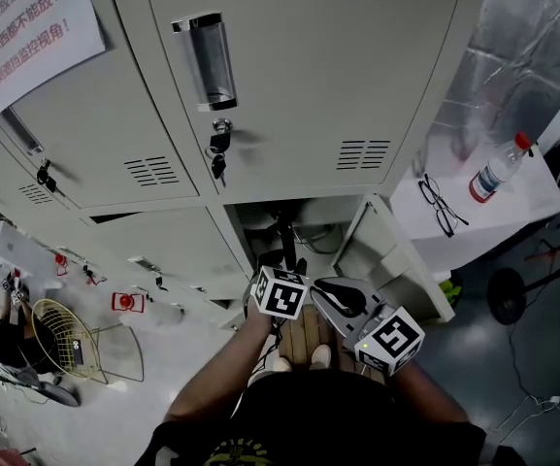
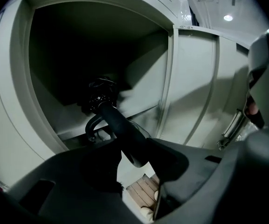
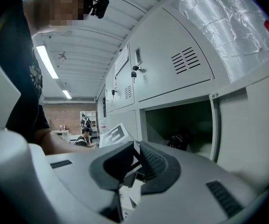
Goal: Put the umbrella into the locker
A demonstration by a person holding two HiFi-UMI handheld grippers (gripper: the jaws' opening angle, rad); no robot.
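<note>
As left gripper (image 2: 141, 155) clamps umbrella (image 2: 111, 118) by handle, far end sits deep inside locker (image 2: 17, 78); release, shutting locker door (image 2: 195, 87) remain; right gripper (image 3: 136, 164) jaws together, empty

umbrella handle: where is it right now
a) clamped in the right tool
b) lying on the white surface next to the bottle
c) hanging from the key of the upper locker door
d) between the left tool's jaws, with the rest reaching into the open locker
d: the left gripper view shows the dark handle of the umbrella between the jaws of the left tool, with its far end inside the locker.
</note>
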